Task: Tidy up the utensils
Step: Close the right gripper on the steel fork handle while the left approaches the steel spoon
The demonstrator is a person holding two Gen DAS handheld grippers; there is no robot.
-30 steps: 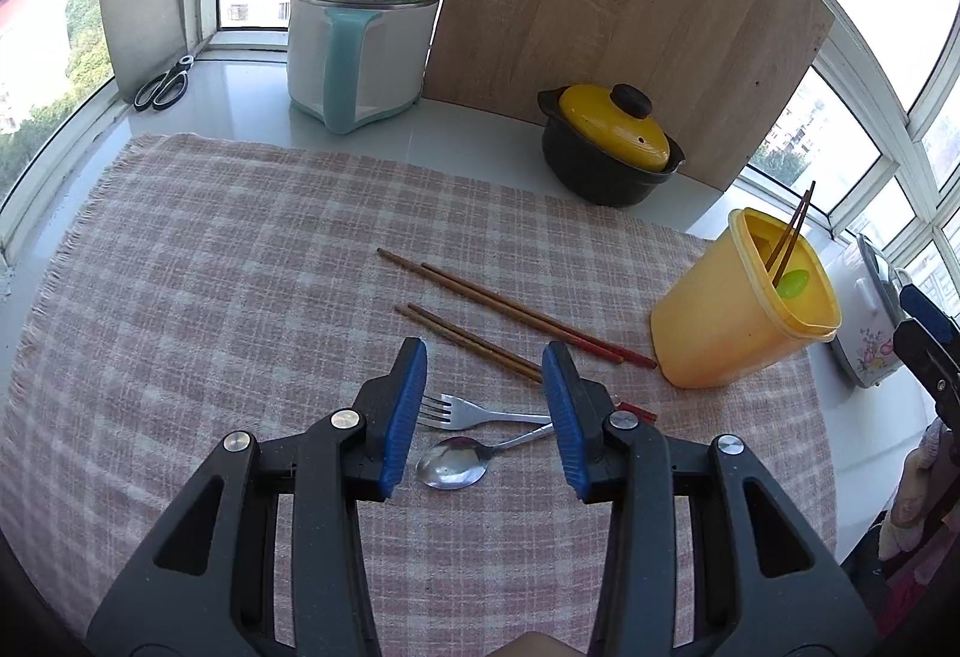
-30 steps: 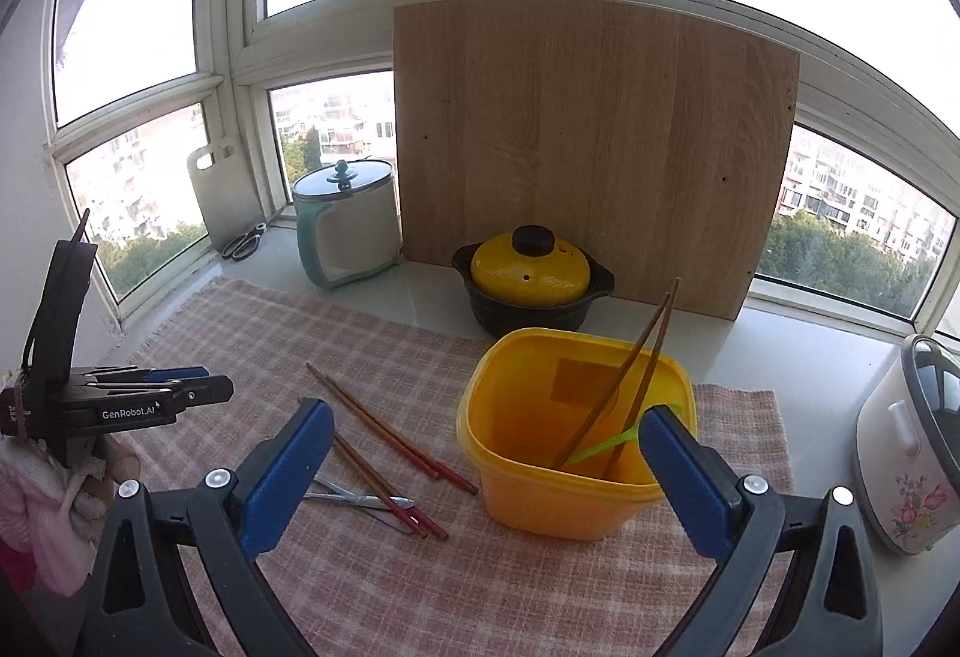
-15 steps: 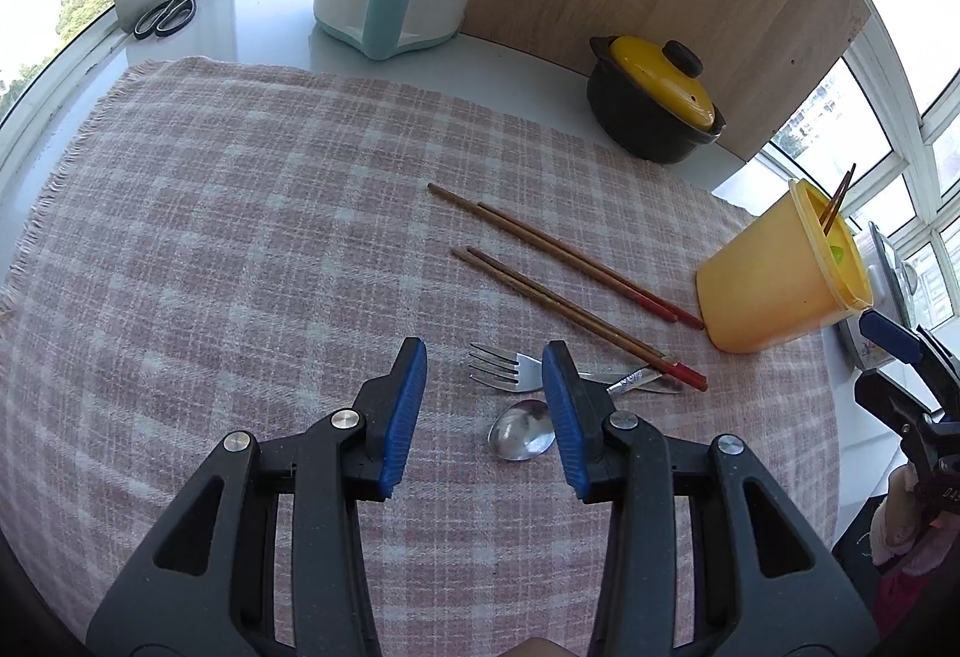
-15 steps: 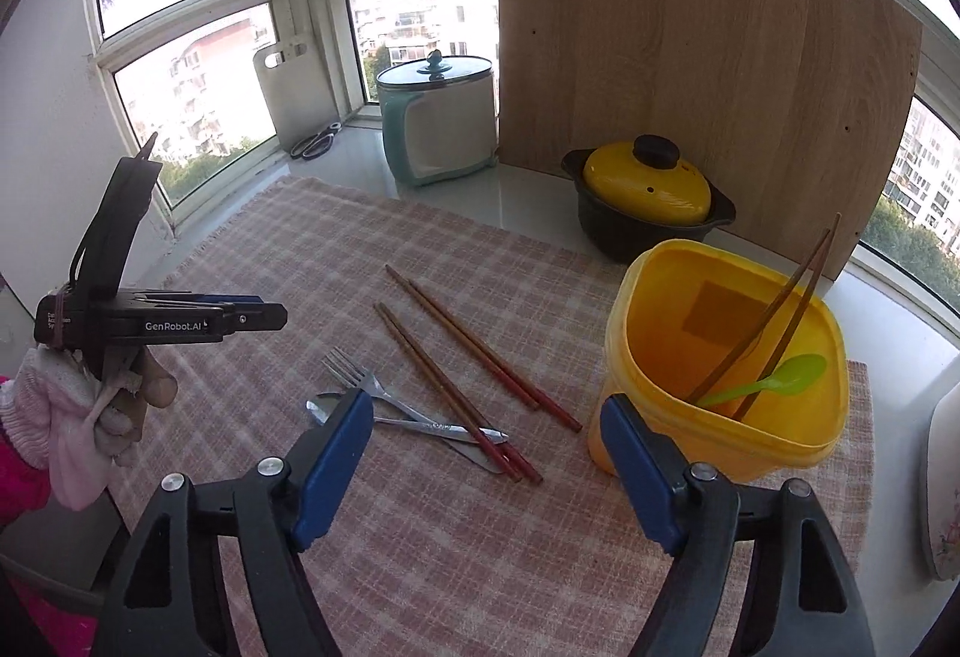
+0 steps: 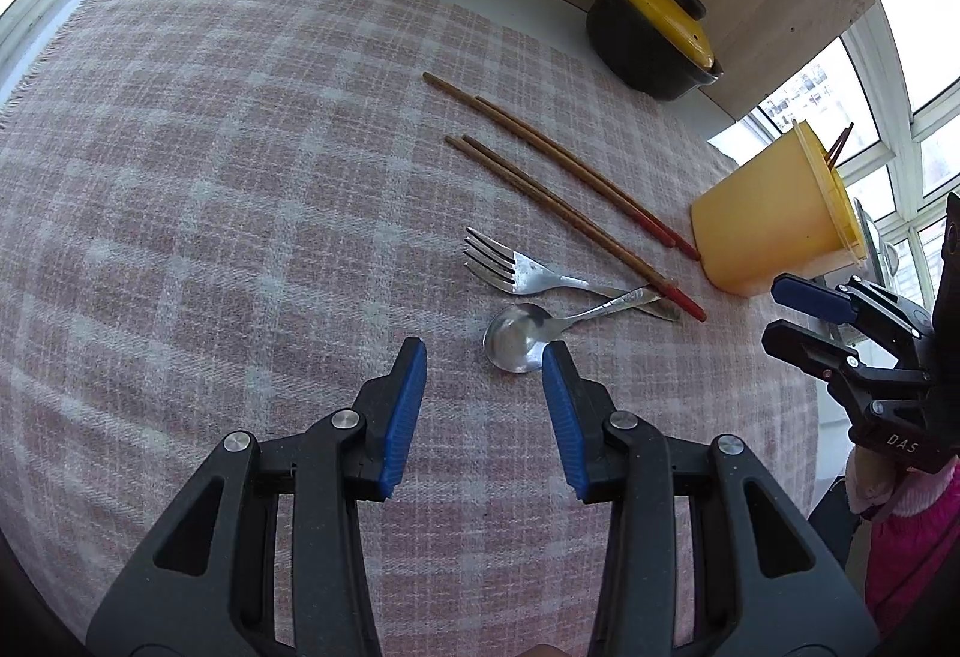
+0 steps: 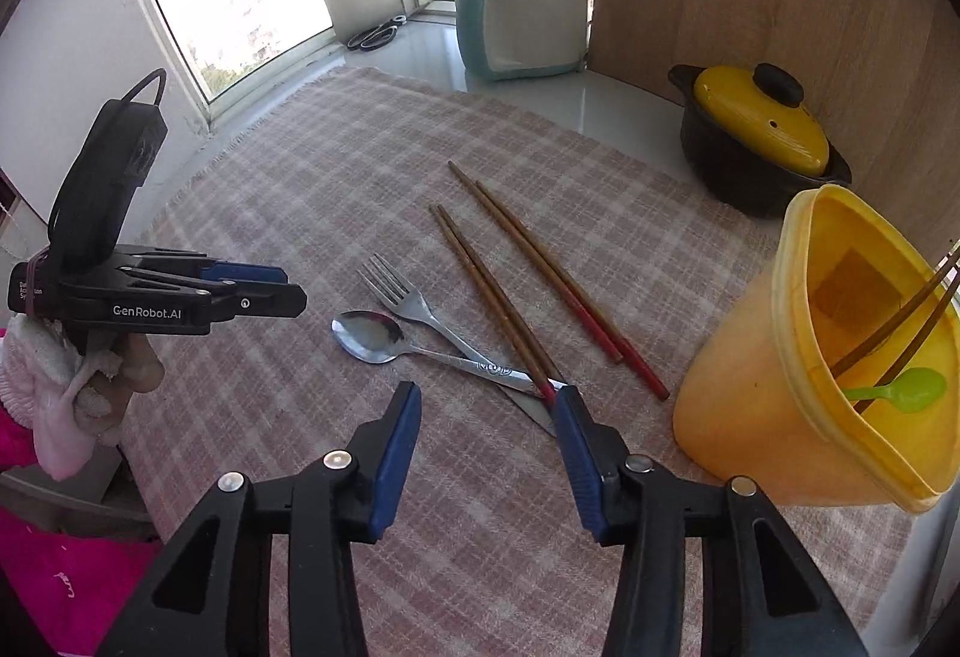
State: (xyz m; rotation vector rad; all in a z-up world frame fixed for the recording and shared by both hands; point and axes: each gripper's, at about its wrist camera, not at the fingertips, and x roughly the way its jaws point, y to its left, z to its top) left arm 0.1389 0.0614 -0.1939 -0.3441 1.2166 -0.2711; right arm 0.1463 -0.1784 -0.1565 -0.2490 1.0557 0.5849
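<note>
Both grippers: black plastic clamp frames, blue ribbed pads, silver pivot screws showing. Left gripper (image 6: 288, 291) is carrying white "GenRobot.AI" lettering, a black top module with looped cable. Person is wearing a pink sleeve (image 6: 72, 579), pale knit glove (image 6: 54, 393).

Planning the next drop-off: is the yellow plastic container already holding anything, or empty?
Not empty. The yellow plastic container stands upright on the checked cloth, holding wooden chopsticks and a green plastic spoon.
</note>
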